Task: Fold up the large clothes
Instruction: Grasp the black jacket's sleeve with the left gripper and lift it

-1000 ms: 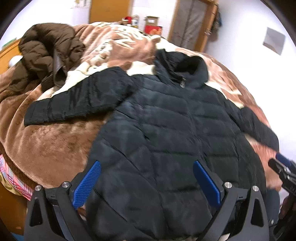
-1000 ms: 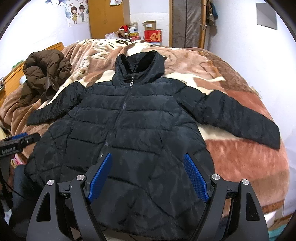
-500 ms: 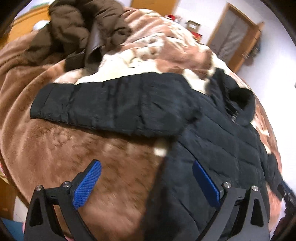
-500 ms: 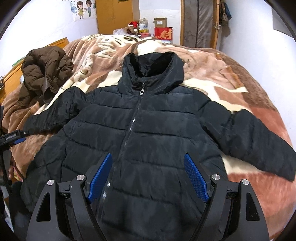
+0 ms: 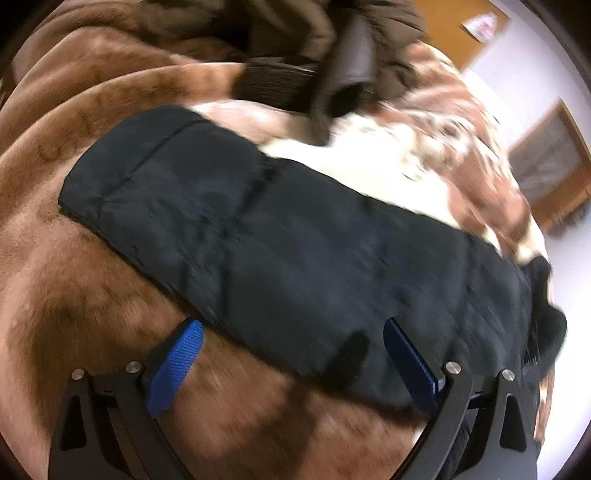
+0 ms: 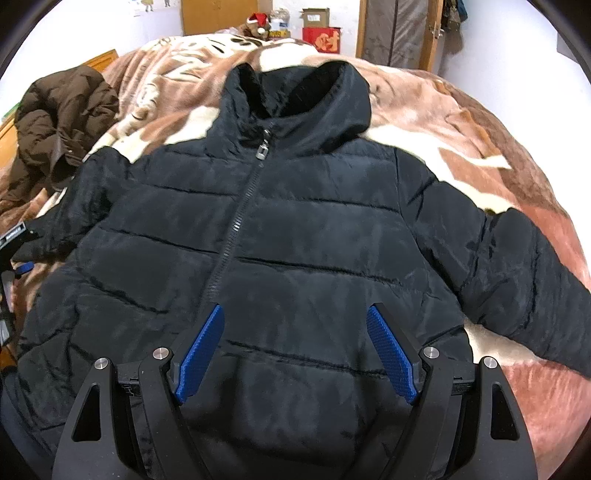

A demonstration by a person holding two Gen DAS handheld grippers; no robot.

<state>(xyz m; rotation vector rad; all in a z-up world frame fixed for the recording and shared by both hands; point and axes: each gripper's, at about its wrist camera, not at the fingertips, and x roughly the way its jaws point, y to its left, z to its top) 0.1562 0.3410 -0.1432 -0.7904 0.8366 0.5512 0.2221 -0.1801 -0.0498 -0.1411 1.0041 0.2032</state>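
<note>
A black puffer jacket (image 6: 295,240) lies flat and zipped, front up, on a brown patterned blanket (image 6: 498,122), collar away from me and both sleeves spread out. My right gripper (image 6: 295,350) hovers open over the lower front of the jacket, holding nothing. In the left wrist view the jacket's left sleeve (image 5: 258,229) stretches across the blanket (image 5: 74,302), cuff at the upper left. My left gripper (image 5: 291,362) stands open at the sleeve's near edge, with nothing between its fingers. The left gripper's body shows at the far left edge (image 6: 16,243) of the right wrist view.
A brown puffer jacket (image 6: 59,122) lies crumpled on the bed's left side, also visible beyond the sleeve (image 5: 332,48). A wooden door (image 6: 399,33), boxes (image 6: 319,27) and a stuffed toy (image 6: 256,26) stand beyond the bed. White wall lies to the right.
My left gripper swung left and closed in on the left sleeve, which now fills its view. My right gripper moved forward over the jacket's body. Both stayed open.
</note>
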